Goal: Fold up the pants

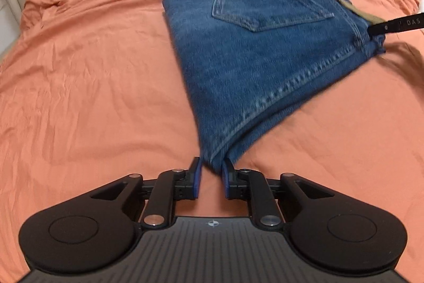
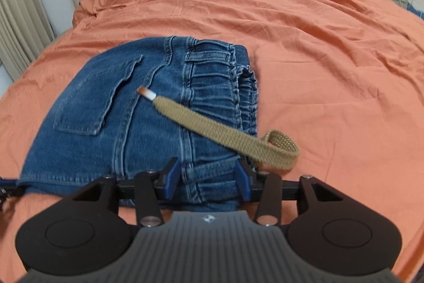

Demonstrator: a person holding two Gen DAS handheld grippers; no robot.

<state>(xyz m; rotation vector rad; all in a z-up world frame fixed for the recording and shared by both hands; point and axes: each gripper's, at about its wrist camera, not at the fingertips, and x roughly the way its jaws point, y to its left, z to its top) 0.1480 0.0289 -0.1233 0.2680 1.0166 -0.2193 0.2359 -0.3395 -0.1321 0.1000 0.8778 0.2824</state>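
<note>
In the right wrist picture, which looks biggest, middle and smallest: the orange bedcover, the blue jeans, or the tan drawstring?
1. Orange bedcover, filling most of the view.
2. Blue jeans, folded on it.
3. Tan drawstring, a thin strip lying across the jeans.

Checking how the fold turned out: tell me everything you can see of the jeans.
The jeans are blue denim, folded into a compact bundle on the orange bedspread, back pocket up, elastic waistband bunched. A tan drawstring lies across them. One corner sits between the left gripper pads; the waistband end lies between the right gripper jaws.
</note>
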